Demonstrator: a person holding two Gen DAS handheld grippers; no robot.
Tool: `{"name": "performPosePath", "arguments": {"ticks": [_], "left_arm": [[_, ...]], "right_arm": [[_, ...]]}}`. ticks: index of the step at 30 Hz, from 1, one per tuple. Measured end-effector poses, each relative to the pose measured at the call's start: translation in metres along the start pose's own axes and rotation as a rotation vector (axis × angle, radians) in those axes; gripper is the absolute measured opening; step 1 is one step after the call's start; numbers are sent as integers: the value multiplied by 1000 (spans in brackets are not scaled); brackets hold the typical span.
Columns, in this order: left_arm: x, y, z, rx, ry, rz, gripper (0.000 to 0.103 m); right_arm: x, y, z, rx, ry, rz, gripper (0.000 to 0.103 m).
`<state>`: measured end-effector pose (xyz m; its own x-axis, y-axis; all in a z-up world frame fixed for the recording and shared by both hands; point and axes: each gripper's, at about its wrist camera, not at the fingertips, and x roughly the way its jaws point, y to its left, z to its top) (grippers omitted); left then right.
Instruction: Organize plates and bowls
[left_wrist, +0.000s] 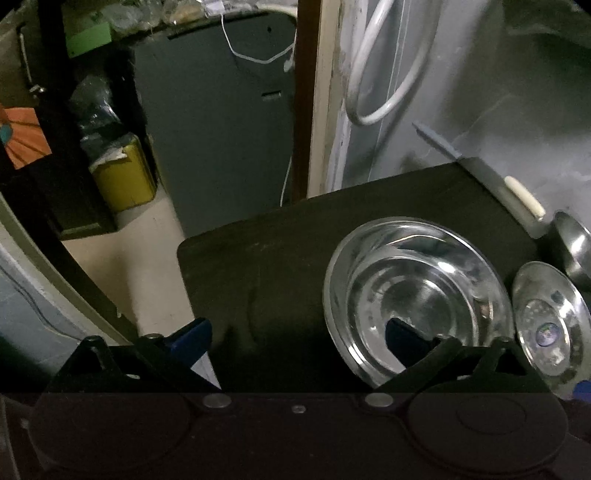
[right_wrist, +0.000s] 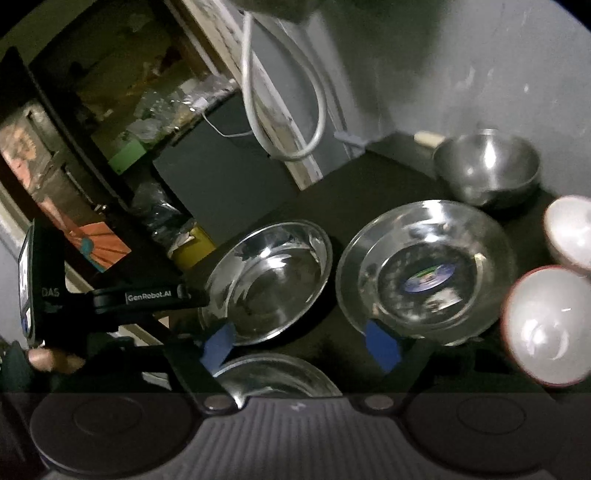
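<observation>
- We see two shiny steel plates on the dark table (right_wrist: 354, 192). They lie side by side, just apart.
- The left steel plate (right_wrist: 267, 282) is near the table's left edge. The right steel plate (right_wrist: 424, 269) has a small sticker in its middle.
- A third shiny plate (right_wrist: 277, 374) peeks out at the bottom of the right view, close to us.
- A deep steel bowl (right_wrist: 487, 166) stands behind the plates, by the wall.
- Two white bowls with red rims (right_wrist: 543, 328) sit at the right edge. They look blurry.
- We think the steel plates are light, hard and slippery. They will not break, but they could slide or clatter.
- We think the best place to pinch one is its raised rim, one finger inside and one outside.
- The white bowls look like they could chip or crack, so we would set them down softly.
- Our left gripper (left_wrist: 299, 336) is wide open and holds nothing. One blue tip hangs over the left plate (left_wrist: 417, 295) and the other is off past the table's edge.
- Our right gripper (right_wrist: 301, 345) is open too, a bit less wide, and holds nothing. Its blue fingertips (right_wrist: 382, 345) hover just in front of the two plates.
- The sticker plate (left_wrist: 550, 325) shows small at the right of the left view.
- Behind the table we see a grey wall (right_wrist: 461, 74) and a white hose (right_wrist: 295, 110).
</observation>
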<state>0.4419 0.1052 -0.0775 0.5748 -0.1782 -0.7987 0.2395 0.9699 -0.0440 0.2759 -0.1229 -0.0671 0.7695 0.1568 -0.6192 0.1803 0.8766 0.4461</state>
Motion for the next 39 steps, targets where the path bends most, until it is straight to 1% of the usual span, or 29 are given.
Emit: {"name": "performPosePath", "arguments": {"ticks": [1, 3, 4, 5, 7, 8, 9, 10, 11, 12, 13, 14, 15, 16, 17, 19, 21, 28, 33, 39], "left_arm": [[4, 1, 2, -5, 9, -10, 94], [12, 4, 5, -12, 21, -37, 85], [13, 6, 5, -12, 29, -51, 81], [16, 6, 6, -12, 35, -60, 76], [21, 6, 8, -10, 40, -72, 68], [23, 6, 9, -9, 42, -79, 62], [25, 6, 10, -8, 47, -88, 53], [27, 6, 11, -8, 52, -96, 49], [28, 6, 12, -11, 54, -102, 42], [29, 7, 12, -14, 54, -108, 39], [30, 7, 12, -16, 53, -115, 36], [30, 8, 12, -18, 51, -118, 29], [31, 8, 12, -18, 48, -119, 26], [32, 8, 13, -16, 46, -120, 26], [32, 8, 13, -16, 45, -120, 26], [32, 9, 11, -17, 44, -125, 25], [33, 9, 12, -20, 44, -145, 13], [30, 9, 12, -10, 33, -159, 11], [17, 10, 8, 9, -6, -160, 11], [-11, 3, 3, 67, -69, -158, 11]], "right_arm": [[7, 0, 1, 15, 9, 1, 76], [21, 0, 4, 42, 26, -5, 75], [25, -1, 4, 53, 31, -6, 74], [31, -2, 5, 65, 37, -4, 72], [41, -2, 7, 81, 48, -3, 62], [45, -3, 7, 91, 54, -6, 60], [49, -3, 8, 102, 59, -4, 56], [53, -4, 8, 113, 63, 0, 50], [56, -4, 8, 121, 66, 0, 47], [59, -3, 9, 122, 67, -3, 42], [61, -2, 9, 123, 68, -4, 38], [64, -2, 9, 125, 70, -5, 37], [67, -2, 9, 129, 72, -5, 33], [69, -2, 9, 132, 74, -6, 29], [70, -2, 9, 133, 74, -8, 27], [72, -2, 8, 135, 74, -19, 21], [72, -3, 8, 139, 76, -24, 20], [71, 0, 8, 112, 68, -30, 19], [64, 6, 8, 75, 44, -18, 19], [44, 7, 6, 56, 18, 1, 19]]}}
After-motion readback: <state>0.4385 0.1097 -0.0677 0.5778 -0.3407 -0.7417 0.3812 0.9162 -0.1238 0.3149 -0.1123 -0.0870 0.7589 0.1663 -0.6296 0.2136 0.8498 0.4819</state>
